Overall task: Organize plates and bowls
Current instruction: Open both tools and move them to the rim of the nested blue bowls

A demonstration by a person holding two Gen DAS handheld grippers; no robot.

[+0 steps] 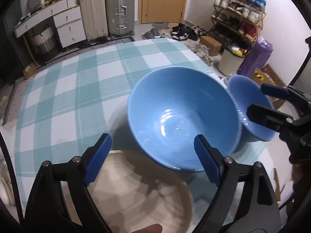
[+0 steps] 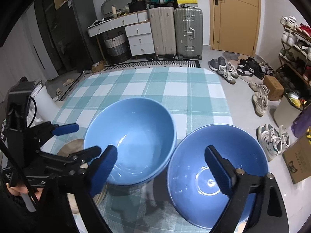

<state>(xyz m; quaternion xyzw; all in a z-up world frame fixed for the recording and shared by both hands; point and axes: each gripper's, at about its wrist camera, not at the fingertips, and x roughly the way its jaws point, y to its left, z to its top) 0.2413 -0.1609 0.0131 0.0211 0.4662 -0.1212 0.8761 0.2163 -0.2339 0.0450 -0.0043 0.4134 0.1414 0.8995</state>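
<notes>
Two blue bowls and a beige plate sit on a checked tablecloth. In the left wrist view my left gripper (image 1: 152,158) is open above the beige plate (image 1: 140,194), with the larger blue bowl (image 1: 182,114) just ahead between its fingers. The second blue bowl (image 1: 250,106) stands to the right, where my right gripper (image 1: 261,100) hovers open. In the right wrist view my right gripper (image 2: 161,169) is open, spanning the gap between the left bowl (image 2: 132,137) and the right bowl (image 2: 215,172). My left gripper (image 2: 77,139) shows at left, open over the plate (image 2: 73,145).
The teal and white checked cloth (image 1: 77,89) covers the table. Beyond the table's far edge are suitcases (image 2: 186,31), white drawers (image 2: 138,36), a door, shoes on the floor (image 2: 229,71) and a shoe rack (image 1: 239,13). A bin (image 1: 231,60) stands off the right edge.
</notes>
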